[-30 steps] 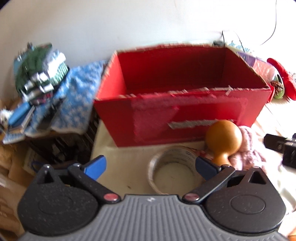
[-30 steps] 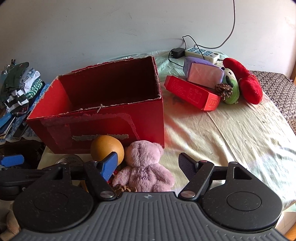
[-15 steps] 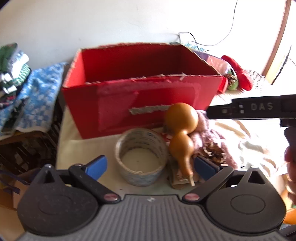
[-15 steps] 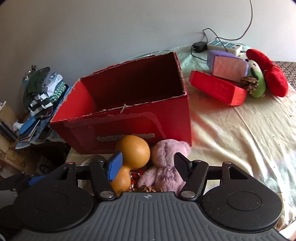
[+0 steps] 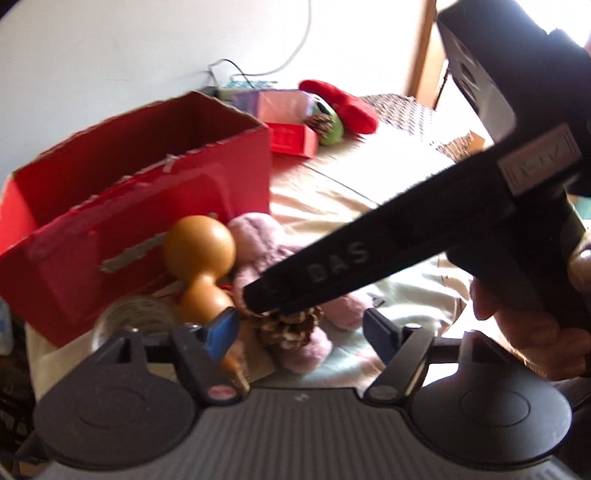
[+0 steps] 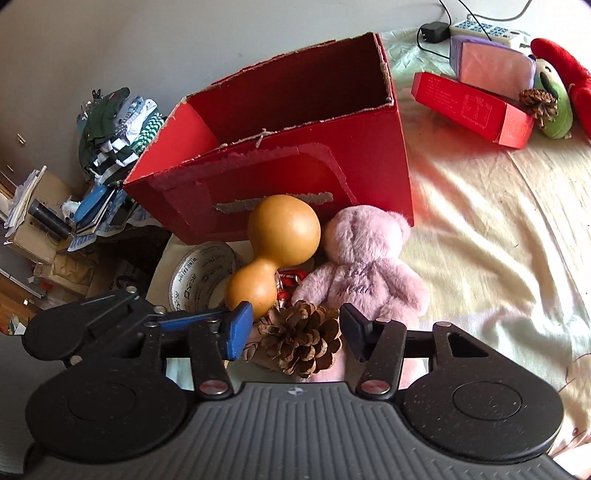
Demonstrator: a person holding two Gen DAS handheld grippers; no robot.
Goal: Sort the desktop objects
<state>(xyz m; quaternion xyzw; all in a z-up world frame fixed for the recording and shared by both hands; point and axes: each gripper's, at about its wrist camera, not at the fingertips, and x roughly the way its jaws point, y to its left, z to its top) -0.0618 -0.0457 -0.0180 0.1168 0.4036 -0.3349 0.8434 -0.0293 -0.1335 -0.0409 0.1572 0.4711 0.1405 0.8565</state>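
Note:
An open red cardboard box (image 6: 295, 147) stands on the cream cloth; it also shows in the left wrist view (image 5: 129, 206). In front of it lie an orange gourd (image 6: 277, 247), a pink plush bear (image 6: 365, 266), a tape roll (image 6: 199, 273) and a brown pine cone (image 6: 299, 339). My right gripper (image 6: 295, 332) is open, its fingers either side of the pine cone without touching it. My left gripper (image 5: 299, 336) is open just before the pine cone (image 5: 291, 325), gourd (image 5: 201, 266) and bear (image 5: 295, 332). The right gripper's black body (image 5: 406, 236) crosses the left wrist view.
At the back right lie a flat red carton (image 6: 476, 107), a purple pouch (image 6: 491, 66), a green and red plush (image 6: 557, 96), a second pine cone (image 6: 537, 99) and a power strip (image 6: 484, 29). Folded clothes (image 6: 114, 129) and clutter sit off the table's left edge.
The left gripper swung right, from the tape roll towards the pine cone and bear. The right gripper moved forward and down, so the pine cone now sits between its fingers.

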